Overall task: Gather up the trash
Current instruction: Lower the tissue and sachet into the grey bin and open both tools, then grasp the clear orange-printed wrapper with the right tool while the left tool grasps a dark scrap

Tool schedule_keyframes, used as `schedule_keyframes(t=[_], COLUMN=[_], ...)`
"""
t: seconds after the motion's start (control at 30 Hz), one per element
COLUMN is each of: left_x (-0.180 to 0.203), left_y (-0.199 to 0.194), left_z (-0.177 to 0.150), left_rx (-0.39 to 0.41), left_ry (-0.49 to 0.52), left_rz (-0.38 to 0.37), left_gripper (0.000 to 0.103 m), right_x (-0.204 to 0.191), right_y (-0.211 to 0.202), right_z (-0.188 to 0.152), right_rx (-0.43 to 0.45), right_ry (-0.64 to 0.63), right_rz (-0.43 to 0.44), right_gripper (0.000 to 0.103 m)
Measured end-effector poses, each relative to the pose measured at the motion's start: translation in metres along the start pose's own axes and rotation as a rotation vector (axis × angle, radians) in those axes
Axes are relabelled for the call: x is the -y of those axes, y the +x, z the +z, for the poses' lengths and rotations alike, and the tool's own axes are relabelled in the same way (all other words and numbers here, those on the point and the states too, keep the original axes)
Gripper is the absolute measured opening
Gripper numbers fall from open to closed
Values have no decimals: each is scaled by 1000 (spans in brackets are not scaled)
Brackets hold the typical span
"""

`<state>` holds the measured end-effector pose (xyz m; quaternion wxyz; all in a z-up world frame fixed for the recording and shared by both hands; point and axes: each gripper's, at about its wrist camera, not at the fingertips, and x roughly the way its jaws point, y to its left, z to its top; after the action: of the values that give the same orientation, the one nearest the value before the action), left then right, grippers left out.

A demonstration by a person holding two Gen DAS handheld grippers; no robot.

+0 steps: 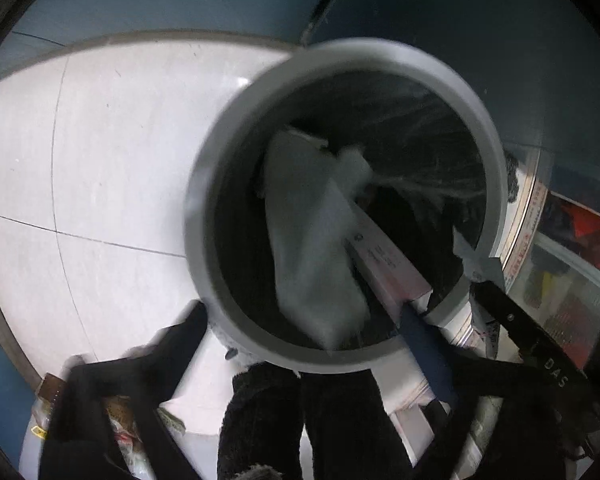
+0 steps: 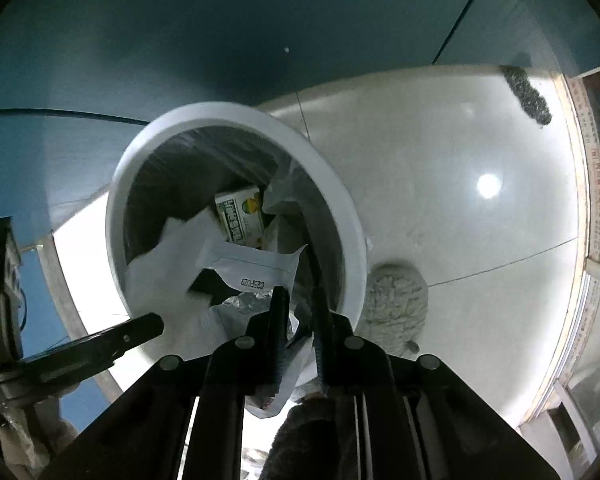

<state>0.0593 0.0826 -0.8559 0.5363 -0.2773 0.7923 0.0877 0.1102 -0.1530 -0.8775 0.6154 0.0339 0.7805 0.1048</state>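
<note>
right wrist view, nearest: the right gripper (image 2: 298,308) has its fingers close together, clamped on a crumpled white plastic wrapper (image 2: 288,368) that hangs between them at the near rim of the trash bin (image 2: 354,236). the left gripper (image 2: 112,340) shows at the left, just outside the bin's rim; its fingers stand apart, with nothing visibly held. inside the bin lie a white pouch with a printed code (image 2: 252,268), white paper (image 2: 168,252) and, deeper, a small green and white carton (image 2: 242,216). a grey fuzzy slipper (image 2: 396,300) sits just beside the bin on the white tiled floor (image 2: 460,208). a blue wall (image 2: 220,40) stands behind.
</note>
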Motion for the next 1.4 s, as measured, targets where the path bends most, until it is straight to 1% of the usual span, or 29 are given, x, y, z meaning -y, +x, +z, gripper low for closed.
schedule_keyframes(t=[0.07,0.13,0.17,0.23,0.27,0.3,0.33,0.37,0.4,0.43,0.57,0.67,0.73,0.77,0.8,0.9,1.0,1.07,1.2,1.3,1.4], left_x=[-2,-8,-6,-6,-8,-10,-8,-9,-8,-8,-4,3,12,18,22,37,46,53,63,73,81], left_y=[-8,-13,-17,-26,-31,-40,-45,-51,-60,-66,-93,-121,-149,-157,-170,-214,-250,-275,-308,-339,-369], left_z=[-4,-7,-9,-14,-19,-25,-30,-36,-44,-49,-70,-91,-108,-112,-122,-154,-176,-192,-214,-234,-251], left_rx=[8,35,50,95,118,159,185,211,238,249,269,278,279,285,310,330,346,341,342,361,395], left_ry=[-7,-3,5,26,33,41,48,57,64,66,38,32,38,41,48,58,59,52,51,70,97], left_rz=[17,41,61,120,141,180,207,232,262,277,262,258,245,240,228,209,196,192,166,148,145], left_gripper=[99,99,99,99,99,99,99,99,99,99,99,99,99,99,99,99,99,99,99,99,99], right_x=[1,0,0,0,-2,-3,-5,-7,-9,-13,-28,-39,-45,-49,-52,-60,-67,-73,-84,-93,-100], right_y=[0,-3,-5,-9,-13,-18,-23,-28,-33,-38,-72,-100,-124,-138,-153,-205,-255,-287,-351,-392,-435], right_z=[0,0,1,2,3,2,1,0,-2,-4,-19,-34,-45,-53,-59,-80,-96,-106,-125,-141,-156], right_rx=[-3,3,5,9,12,18,22,25,29,36,72,83,86,91,96,121,142,155,164,169,186], right_ry=[-1,9,10,9,6,-1,-12,-24,-37,-51,-126,-168,-195,-208,-222,-255,-270,-276,-289,-313,-327], right_rz=[-1,5,2,-4,-10,-20,-30,-40,-53,-68,-128,-151,-165,-175,-184,-195,-190,-186,-162,-152,-139], right_gripper=[20,40,45,60,62,65,75,83,96,100,100,100,101,101,101,101,101,101,101,101,101])
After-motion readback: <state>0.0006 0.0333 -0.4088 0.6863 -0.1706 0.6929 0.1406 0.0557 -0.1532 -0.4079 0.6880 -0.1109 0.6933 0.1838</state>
